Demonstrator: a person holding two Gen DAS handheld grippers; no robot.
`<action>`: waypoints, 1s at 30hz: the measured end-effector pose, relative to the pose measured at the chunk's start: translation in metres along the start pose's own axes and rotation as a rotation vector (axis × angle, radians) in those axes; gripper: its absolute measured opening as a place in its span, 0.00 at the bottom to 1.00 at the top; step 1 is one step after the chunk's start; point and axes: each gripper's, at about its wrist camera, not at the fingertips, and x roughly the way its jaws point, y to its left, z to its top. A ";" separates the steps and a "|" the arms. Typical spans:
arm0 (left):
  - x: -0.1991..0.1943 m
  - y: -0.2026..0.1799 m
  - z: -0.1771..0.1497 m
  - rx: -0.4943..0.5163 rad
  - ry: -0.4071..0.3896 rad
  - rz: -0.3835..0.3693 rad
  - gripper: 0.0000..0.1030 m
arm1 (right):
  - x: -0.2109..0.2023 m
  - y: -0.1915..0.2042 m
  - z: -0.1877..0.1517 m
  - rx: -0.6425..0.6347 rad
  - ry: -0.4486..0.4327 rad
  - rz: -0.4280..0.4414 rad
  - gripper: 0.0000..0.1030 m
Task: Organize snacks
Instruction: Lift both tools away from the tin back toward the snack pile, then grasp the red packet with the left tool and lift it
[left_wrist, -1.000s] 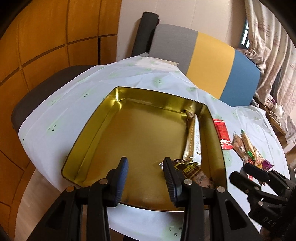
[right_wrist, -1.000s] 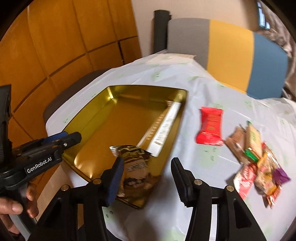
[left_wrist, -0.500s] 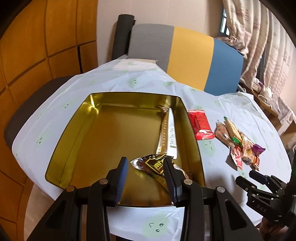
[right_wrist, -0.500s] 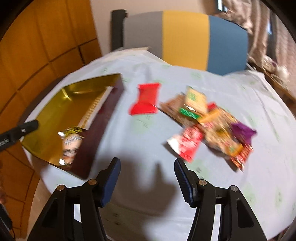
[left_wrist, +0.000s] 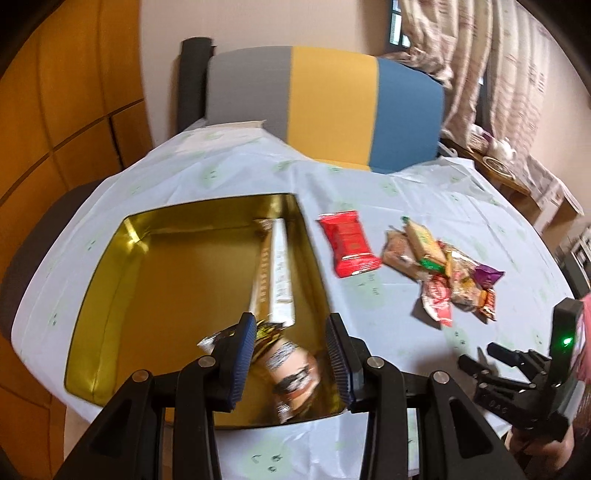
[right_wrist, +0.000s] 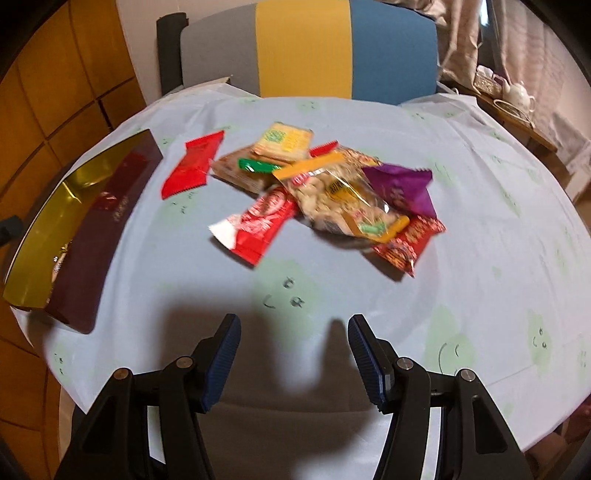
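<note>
A gold tin (left_wrist: 110, 295) sits at the table's left, with a long gold-and-white bar (left_wrist: 275, 273) along its right wall and a brown snack packet (left_wrist: 291, 369) at its near right corner. My left gripper (left_wrist: 291, 358) is open above that packet, not touching it as far as I can tell. A red packet (left_wrist: 349, 242) lies right of the tin, beside a pile of snacks (left_wrist: 450, 273). In the right wrist view my right gripper (right_wrist: 293, 358) is open and empty near the table's front edge, facing the pile (right_wrist: 332, 188), the red packet (right_wrist: 194, 164) and the tin (right_wrist: 44, 243).
A grey, yellow and blue chair (left_wrist: 325, 107) stands behind the table. The white tablecloth (right_wrist: 480, 258) covers the round table. A side table with a teapot (right_wrist: 519, 94) is at the far right. Orange wall panels (left_wrist: 55, 110) are on the left.
My right gripper swung right from the tin to face the snack pile. My left view shifted right and the brown packet now lies between its open fingers in the tin.
</note>
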 end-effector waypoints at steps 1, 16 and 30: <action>0.001 -0.004 0.004 0.011 0.002 -0.015 0.38 | 0.001 -0.002 -0.002 0.002 0.004 -0.001 0.61; 0.092 -0.072 0.094 0.014 0.151 -0.192 0.38 | 0.004 -0.009 -0.012 -0.001 -0.004 0.035 0.72; 0.199 -0.085 0.116 0.033 0.368 -0.014 0.39 | 0.005 -0.017 -0.011 0.027 -0.029 0.102 0.77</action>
